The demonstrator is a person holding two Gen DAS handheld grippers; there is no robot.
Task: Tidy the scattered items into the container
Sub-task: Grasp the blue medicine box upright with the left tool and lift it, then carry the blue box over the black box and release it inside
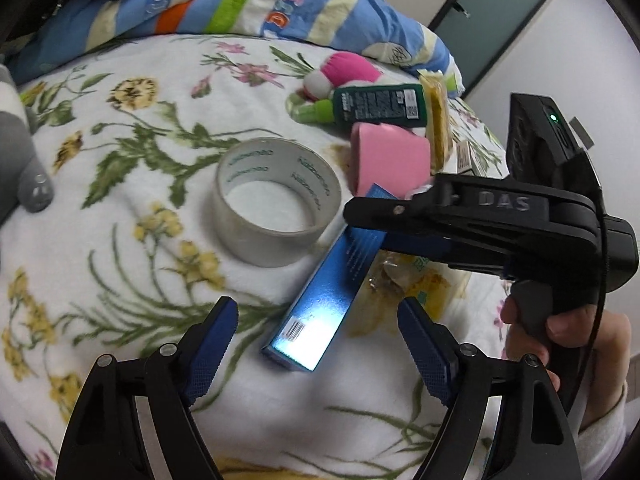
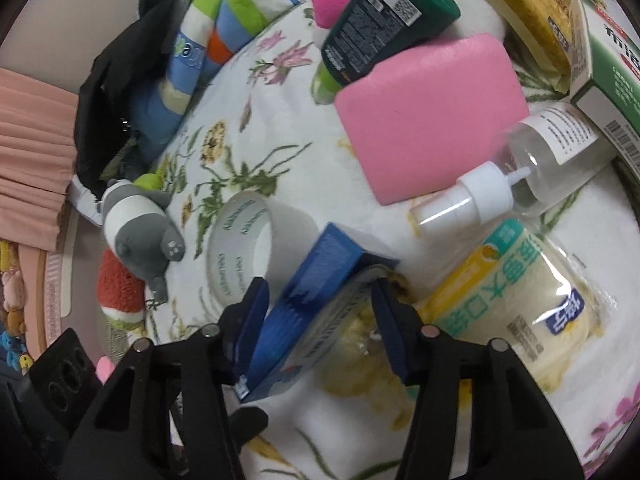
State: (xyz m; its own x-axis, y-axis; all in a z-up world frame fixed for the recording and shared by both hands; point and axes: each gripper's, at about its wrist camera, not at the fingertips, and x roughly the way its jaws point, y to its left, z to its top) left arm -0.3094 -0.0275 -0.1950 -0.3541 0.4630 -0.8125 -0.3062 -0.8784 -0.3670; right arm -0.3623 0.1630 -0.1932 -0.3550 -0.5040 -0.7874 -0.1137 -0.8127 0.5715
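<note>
Though both grippers are down among the clutter, nothing looks tidied yet — no container shows in either view, and every item lies loose on the floral blanket (image 1: 132,184). The right gripper (image 2: 318,312) has its jaws partly apart around the far end of the long blue box (image 1: 320,304); the left pad seems to touch the box's side, while the right pad stands off it over a crinkled clear wrapper, so I cannot say the box is truly clamped. Just right of those jaws lies a yellow-and-teal snack packet (image 2: 516,300); ahead of them are a clear spray bottle (image 2: 532,176) and a pink sponge (image 2: 432,120), with a dark green tube (image 2: 384,12) and a green carton (image 2: 612,80) farther out. Left of the jaws sits the tape roll (image 2: 240,248), and beyond it a grey plush toy (image 2: 136,220). The left gripper (image 1: 318,328) is spread wide with its pads clear of everything, the near end of the blue box lying between its fingertips, untouched; the tape roll is just ahead and to its left. Judging from this, the task is at its very start: the box is likely the first pick, and everything else remains to be gathered — the container has still to be found.
</note>
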